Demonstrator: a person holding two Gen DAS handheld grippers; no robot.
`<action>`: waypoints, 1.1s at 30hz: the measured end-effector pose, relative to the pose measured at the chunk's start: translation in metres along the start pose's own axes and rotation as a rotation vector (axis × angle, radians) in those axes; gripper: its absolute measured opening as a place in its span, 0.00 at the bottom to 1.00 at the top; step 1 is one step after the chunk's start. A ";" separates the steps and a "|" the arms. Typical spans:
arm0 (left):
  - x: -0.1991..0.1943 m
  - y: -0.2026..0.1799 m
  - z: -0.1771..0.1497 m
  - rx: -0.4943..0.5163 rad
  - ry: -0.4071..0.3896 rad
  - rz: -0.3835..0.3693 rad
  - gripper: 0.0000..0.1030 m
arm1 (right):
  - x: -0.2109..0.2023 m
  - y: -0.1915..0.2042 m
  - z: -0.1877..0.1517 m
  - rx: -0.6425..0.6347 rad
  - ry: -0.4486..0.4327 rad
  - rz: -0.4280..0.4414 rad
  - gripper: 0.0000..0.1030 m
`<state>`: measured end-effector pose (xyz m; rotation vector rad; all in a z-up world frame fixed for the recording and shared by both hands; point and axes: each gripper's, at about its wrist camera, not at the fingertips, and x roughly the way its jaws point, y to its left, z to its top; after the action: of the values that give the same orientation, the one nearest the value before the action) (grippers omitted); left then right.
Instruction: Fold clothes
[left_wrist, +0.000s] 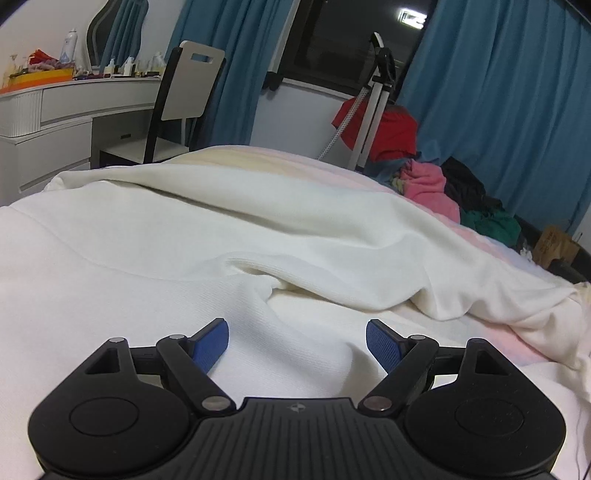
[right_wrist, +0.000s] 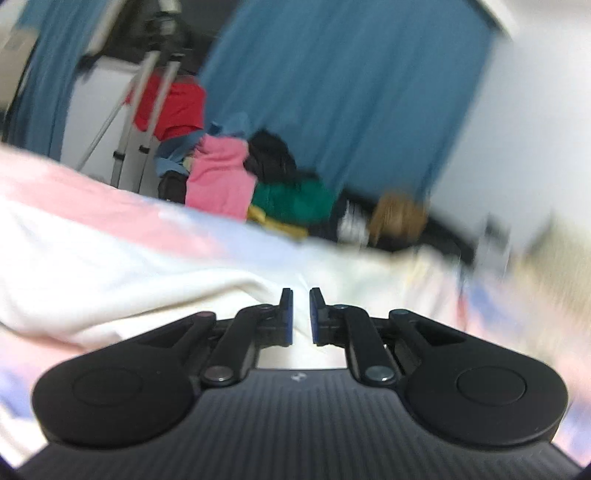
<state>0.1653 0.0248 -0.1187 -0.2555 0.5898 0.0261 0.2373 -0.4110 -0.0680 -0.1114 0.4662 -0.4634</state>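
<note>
**Fold in progress: white garment spread, right tool nearly closed with a slim gap**

The white garment lies spread and rumpled across the bed, one fold ridge crossing its middle. The left tool hangs just over the cloth, jaws wide apart, gripping nothing. The right tool shows a narrow gap between its pads; no cloth is visibly pinched, though blur limits certainty. Judgement: mid-fold, between grasps. Next, each tool needs an edge or corner, then a flattening carry across.
</note>
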 end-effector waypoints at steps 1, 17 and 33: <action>0.001 -0.001 -0.001 0.002 0.002 0.002 0.81 | -0.004 -0.015 -0.010 0.125 0.040 0.048 0.14; 0.002 -0.024 -0.015 0.051 0.000 -0.015 0.83 | 0.067 -0.048 -0.038 1.082 0.462 0.606 0.69; 0.014 -0.020 -0.019 0.040 -0.006 -0.060 0.88 | 0.149 0.004 0.053 0.874 0.587 0.067 0.07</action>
<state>0.1684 0.0005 -0.1374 -0.2345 0.5762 -0.0431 0.3813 -0.4749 -0.0830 0.9022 0.7973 -0.5983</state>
